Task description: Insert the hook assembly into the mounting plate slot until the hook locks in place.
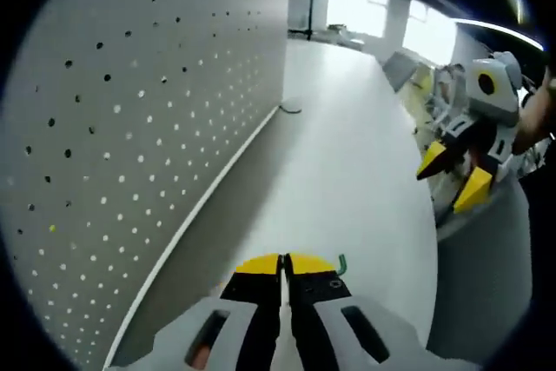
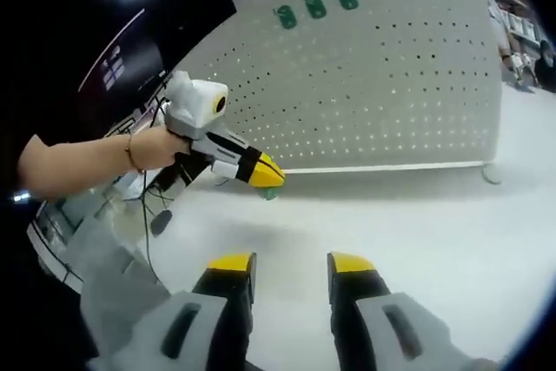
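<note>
Left tongs [image 1: 285, 265]: yellow tips pressed together, pinching a small green hook [image 1: 341, 263] that poked out just right of the tips. Perforated board [image 1: 148, 119] rose along their left side, white table [image 1: 356, 171] ahead. Right tongs [image 2: 291, 264]: jaws spread, nothing between them, held over the table. Ahead and to their left, a hand [image 2: 156, 149] carried the left tongs, hook at the tip, near the board's foot. Three green plates [image 2: 314, 6] sat high on the board.

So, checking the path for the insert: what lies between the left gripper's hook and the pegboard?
Bare white table, seen in the right gripper view: left gripper holds the green hook short of the pegboard.
</note>
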### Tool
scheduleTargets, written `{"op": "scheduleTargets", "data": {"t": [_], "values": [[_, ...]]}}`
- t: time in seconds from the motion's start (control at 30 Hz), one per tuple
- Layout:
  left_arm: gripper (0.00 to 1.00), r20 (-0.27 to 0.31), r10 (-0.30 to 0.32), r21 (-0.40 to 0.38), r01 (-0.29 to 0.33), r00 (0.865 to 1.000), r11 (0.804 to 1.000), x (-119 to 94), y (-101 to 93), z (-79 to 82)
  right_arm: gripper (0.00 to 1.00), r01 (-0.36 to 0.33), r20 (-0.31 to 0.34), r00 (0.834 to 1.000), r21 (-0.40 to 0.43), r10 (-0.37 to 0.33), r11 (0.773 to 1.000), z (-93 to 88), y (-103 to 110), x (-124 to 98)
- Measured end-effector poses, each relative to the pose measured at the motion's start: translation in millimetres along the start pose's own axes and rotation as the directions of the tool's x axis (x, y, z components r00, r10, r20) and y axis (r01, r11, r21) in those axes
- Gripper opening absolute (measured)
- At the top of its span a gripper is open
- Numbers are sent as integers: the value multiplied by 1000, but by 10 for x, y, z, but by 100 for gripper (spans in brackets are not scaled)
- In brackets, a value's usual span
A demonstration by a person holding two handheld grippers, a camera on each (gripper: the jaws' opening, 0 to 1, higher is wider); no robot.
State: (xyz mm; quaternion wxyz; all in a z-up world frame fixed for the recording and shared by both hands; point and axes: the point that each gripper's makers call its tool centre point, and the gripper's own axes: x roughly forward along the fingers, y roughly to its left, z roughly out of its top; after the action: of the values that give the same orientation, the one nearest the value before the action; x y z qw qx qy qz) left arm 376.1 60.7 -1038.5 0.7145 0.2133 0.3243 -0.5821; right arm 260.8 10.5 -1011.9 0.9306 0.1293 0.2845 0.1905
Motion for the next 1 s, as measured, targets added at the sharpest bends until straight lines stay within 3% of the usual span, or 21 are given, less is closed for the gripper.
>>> {"op": "scheduleTargets", "data": {"t": [0.17, 0.5, 0.6, 0.67, 0.77, 1.0], "values": [[1, 77, 15, -93, -8, 997, 996, -118, -123, 43, 30, -22, 14, 1000, 19, 21, 1000, 18, 129, 26], [1, 131, -15, -127, 32, 991, 991, -265, -479, -3, 28, -76, 38, 997, 56, 74, 996, 60, 404, 142], [1, 163, -23, -174, 52, 986, 983, -300, -585, 18, 28, -79, 44, 996, 48, 77, 996, 76, 468, 176], [1, 189, 5, -192, 32, 982, 981, -333, -585, 39, 27, -85, 46, 996, 47, 83, 995, 86, 506, 187], [1, 254, 19, -243, 45, 967, 969, -404, -641, 99, 27, -100, 45, 994, 49, 98, 994, 97, 562, 206], [1, 293, 43, -312, 53, 955, 948, -457, -735, 37, 21, -90, 50, 995, 33, 88, 995, 135, 566, 237]]}}
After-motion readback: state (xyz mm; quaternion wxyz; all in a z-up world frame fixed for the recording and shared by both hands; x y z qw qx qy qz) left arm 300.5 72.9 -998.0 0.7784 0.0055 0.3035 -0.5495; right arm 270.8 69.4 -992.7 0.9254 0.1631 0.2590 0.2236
